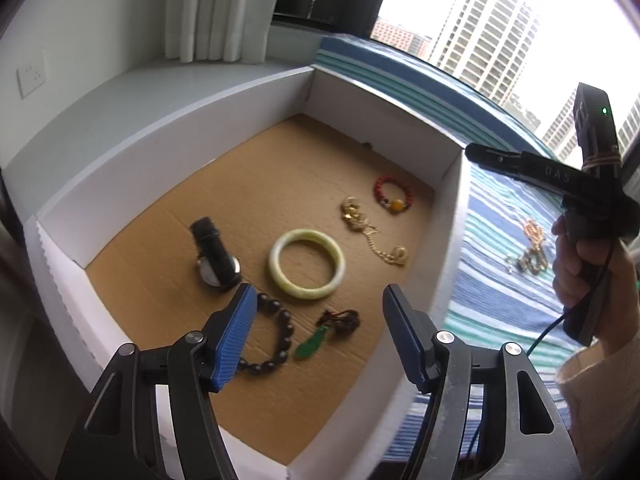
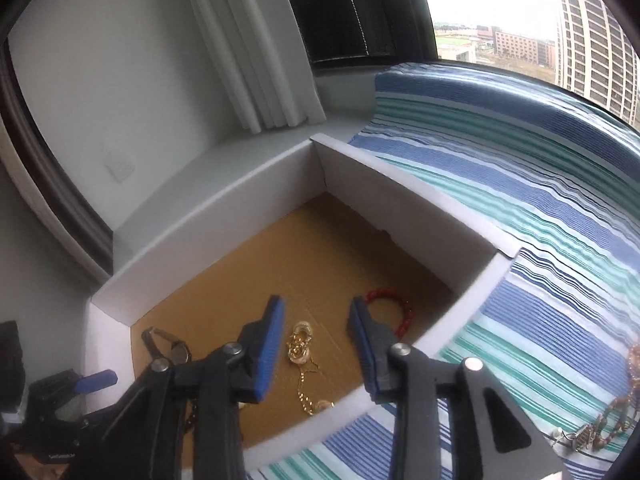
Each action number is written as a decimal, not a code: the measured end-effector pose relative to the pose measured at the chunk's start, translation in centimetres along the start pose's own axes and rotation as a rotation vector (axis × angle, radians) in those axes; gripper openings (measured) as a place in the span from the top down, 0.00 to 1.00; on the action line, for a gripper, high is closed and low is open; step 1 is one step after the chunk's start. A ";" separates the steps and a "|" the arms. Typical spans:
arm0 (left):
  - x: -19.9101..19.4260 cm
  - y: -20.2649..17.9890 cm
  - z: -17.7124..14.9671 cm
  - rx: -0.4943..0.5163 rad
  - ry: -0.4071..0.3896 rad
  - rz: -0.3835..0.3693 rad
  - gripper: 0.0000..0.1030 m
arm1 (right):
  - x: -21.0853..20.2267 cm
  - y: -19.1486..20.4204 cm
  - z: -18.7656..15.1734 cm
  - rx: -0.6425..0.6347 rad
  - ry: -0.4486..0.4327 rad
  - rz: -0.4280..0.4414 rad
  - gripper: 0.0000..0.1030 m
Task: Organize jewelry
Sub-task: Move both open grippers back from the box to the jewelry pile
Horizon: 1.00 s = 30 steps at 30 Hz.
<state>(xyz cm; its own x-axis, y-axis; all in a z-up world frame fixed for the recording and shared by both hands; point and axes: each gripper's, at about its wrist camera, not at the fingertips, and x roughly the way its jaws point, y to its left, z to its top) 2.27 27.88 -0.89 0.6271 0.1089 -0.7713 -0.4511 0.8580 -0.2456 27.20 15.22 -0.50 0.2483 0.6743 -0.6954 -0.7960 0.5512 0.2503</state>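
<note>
A window bay with white curtains [image 1: 216, 8] and high-rise towers [image 1: 484, 28] outside frames a blue, teal and white striped cloth [image 2: 520, 208], on which sits a shallow white cardboard box [image 1: 132, 148] with a brown floor, the landmark here.

Inside the box lie 6 pieces: a black-strapped wristwatch [image 1: 216, 256] toward its left wall; a pale green jade bangle [image 1: 307, 264] at its middle; a gold chain necklace [image 1: 372, 232] just right of the bangle; a red bead bracelet with an amber bead [image 1: 394, 195] near the box's far right corner; a dark bead bracelet [image 1: 276, 340] toward its near wall; and a green pendant on a dark cord [image 1: 316, 340] just beside those beads.

The left gripper [image 1: 316, 336] hangs over the box's near end, blue-padded jaws spread wide, nothing between the pads, the dark beads and pendant on the floor beneath them.

The right gripper [image 2: 316, 340], held in a person's hand [image 1: 580, 264] above the box's right wall, points down over the gold chain [image 2: 302, 350] with jaws parted and nothing pressed between them; the red bracelet [image 2: 396, 312] lies just beyond its right finger.

Outside the box, to its right on the cloth, a tangle of gold and beaded jewelry [image 1: 530, 252] lies unsorted.
</note>
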 end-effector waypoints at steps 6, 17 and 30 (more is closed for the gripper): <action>0.2 -8.6 -2.1 0.152 -0.010 -0.158 0.20 | -8.0 -1.0 -8.2 -0.043 -0.076 -0.124 0.54; 7.3 -20.9 -8.3 0.354 0.146 -0.261 0.20 | -18.3 -10.6 -28.5 0.202 -0.081 -0.533 0.52; 8.6 -25.6 -11.9 0.457 0.169 -0.239 0.20 | -24.1 -14.3 -37.3 0.428 -0.220 -0.758 0.39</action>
<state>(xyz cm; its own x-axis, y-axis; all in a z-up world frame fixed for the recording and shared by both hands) 11.69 0.88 -8.19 0.5504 -0.1658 -0.8183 0.0370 0.9840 -0.1745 12.03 -27.23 -12.47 0.7587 0.1093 -0.6422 -0.1122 0.9930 0.0364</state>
